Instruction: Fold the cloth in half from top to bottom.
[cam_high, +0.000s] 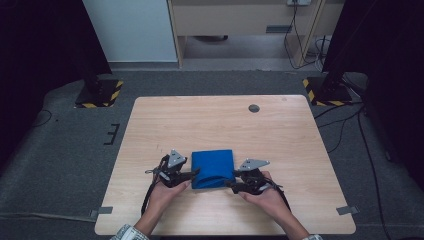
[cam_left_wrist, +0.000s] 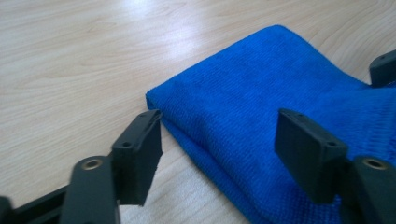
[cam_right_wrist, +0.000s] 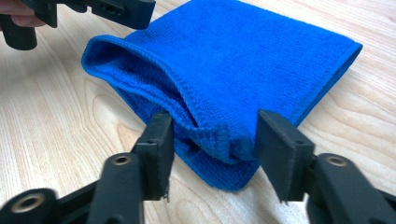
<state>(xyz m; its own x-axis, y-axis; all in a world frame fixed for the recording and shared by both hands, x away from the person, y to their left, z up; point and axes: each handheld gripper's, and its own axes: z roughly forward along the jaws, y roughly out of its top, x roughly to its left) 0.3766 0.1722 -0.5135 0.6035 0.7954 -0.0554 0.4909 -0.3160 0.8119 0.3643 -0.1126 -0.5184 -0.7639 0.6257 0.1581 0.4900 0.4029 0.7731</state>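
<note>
Wooden table, folded blue cloth between two grippers' spread, empty fingers.

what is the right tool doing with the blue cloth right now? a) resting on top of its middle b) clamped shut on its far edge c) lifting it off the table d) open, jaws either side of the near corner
d: in the right gripper view the right tool has its jaws apart, straddling the bunched near corner of the blue cloth, which lies folded on the table.
</note>
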